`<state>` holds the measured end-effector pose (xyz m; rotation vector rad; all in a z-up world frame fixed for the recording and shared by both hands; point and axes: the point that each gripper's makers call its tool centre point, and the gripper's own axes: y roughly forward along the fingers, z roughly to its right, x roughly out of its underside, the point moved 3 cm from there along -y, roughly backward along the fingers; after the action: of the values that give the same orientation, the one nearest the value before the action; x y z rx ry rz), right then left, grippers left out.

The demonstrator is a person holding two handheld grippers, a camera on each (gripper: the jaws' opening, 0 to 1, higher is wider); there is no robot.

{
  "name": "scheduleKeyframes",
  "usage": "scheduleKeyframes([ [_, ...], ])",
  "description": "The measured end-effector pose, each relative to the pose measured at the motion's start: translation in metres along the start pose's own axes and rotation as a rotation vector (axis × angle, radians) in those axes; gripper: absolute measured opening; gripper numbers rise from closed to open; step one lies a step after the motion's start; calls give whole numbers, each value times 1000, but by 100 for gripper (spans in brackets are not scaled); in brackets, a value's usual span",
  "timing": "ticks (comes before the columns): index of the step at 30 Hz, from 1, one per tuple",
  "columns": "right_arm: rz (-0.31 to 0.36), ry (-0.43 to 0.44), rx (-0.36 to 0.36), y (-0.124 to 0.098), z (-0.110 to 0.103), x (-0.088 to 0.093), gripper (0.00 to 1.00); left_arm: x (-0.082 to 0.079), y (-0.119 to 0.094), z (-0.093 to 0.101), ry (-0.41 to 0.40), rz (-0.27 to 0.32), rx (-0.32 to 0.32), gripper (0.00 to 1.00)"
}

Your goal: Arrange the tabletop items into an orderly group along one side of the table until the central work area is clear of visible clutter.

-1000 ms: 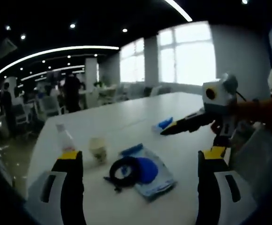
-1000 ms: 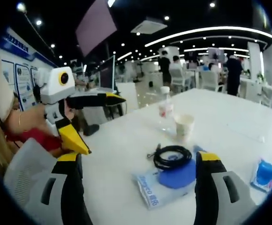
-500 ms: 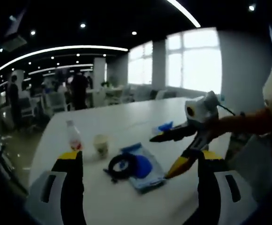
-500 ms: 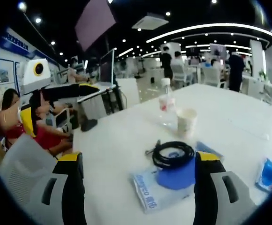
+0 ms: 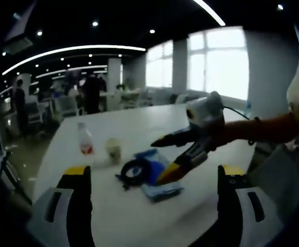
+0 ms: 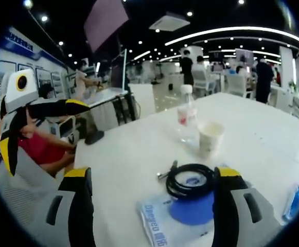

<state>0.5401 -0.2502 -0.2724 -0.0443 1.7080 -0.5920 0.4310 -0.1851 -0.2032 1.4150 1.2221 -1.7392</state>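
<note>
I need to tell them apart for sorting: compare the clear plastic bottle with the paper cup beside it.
The clear plastic bottle is taller, see-through, capped white and wears a red label; the pale paper cup is shorter, opaque and open-topped. Both stand upright, side by side, on the white table.

You have five items on the white tabletop [image 6: 273, 139]. Clear plastic bottle [image 6: 187, 119]: white cap, red label, upright, toward the far edge. Paper cup [image 6: 210, 139]: pale, upright, open, just beside the bottle. Black cable [image 6: 190, 179]: coiled, lying partly on the pouch. Pouch [image 6: 182, 218]: flat, clear plastic with blue print and a blue disc, nearest you. Blue packet [image 6: 297, 198]: small, lying apart toward the right edge.
</note>
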Motion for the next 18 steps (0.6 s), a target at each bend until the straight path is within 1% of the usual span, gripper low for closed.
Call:
scheduleKeyframes([
  [5,-11,18,4,15,4,5,96,2,0,0,2,-7,-6,99],
  [9,-7,28,19,28,9,8,92,6,1,0,9,-18,-17,99],
  [14,-11,35,32,42,16,14,88,10,-2,-9,-4,-20,-79,99],
  [18,-25,43,35,53,20,21,87,13,-6,-13,-36,-16,-95,99],
])
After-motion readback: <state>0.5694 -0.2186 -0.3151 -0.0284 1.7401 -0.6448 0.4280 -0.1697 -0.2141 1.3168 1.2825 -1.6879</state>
